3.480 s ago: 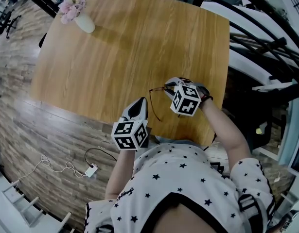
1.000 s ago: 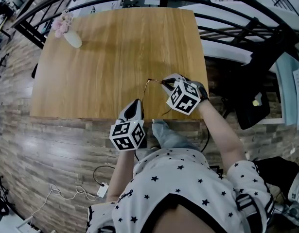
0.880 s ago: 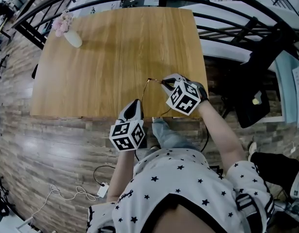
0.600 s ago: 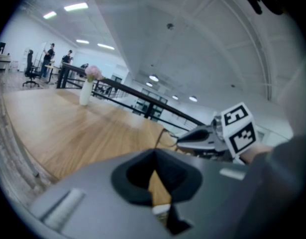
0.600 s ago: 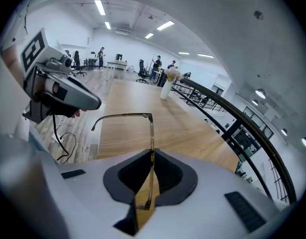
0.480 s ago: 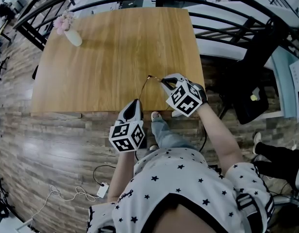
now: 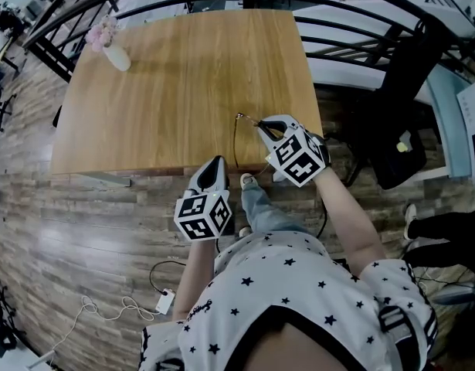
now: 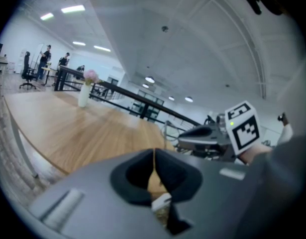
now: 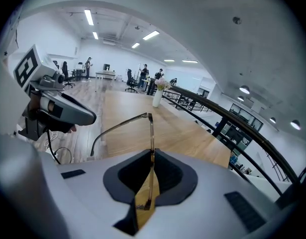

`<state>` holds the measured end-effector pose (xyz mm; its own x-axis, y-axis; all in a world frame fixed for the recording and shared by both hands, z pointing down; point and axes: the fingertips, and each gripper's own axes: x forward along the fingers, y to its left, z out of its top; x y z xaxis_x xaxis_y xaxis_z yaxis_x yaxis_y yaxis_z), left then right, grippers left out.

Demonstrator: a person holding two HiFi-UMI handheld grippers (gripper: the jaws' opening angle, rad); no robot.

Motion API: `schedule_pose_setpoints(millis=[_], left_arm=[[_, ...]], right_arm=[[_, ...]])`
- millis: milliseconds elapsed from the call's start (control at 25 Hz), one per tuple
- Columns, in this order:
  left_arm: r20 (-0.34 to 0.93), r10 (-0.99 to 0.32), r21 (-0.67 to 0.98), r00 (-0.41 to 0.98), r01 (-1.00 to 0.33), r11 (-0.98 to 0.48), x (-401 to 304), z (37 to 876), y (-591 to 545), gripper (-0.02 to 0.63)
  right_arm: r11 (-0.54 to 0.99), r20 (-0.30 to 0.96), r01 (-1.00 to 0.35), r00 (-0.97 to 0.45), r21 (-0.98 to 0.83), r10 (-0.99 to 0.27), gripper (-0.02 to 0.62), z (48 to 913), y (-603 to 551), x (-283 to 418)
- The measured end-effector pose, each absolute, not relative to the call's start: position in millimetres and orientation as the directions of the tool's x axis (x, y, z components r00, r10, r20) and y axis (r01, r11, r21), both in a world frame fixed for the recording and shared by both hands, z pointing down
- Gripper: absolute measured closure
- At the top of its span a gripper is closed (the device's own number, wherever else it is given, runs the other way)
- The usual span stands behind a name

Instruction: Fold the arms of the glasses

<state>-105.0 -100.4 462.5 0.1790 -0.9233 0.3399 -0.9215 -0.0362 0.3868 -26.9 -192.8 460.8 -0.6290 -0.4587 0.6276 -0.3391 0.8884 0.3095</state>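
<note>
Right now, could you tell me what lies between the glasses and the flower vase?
Nothing: the head view shows only bare table between the glasses and the vase.

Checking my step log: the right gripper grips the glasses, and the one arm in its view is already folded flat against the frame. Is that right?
Not quite. The right gripper does grip the glasses, but that arm is not folded: it sticks out sideways from the frame. The right gripper view shows it.

Right gripper (image 9: 152,158) pinches glasses (image 9: 151,133); one arm (image 9: 121,123) unfolded.
</note>
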Motion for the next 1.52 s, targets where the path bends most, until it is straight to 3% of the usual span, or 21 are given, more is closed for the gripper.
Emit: schedule_pose_setpoints(millis=[1520], left_arm=[[0.336,-0.865,0.415,0.373,-0.883,-0.219,-38.8,451.6,-99.8,0.569]], right_arm=[[0.884,0.528,-0.398,-0.71,0.245,-0.466,0.574,434.7,-158.2,-40.1]])
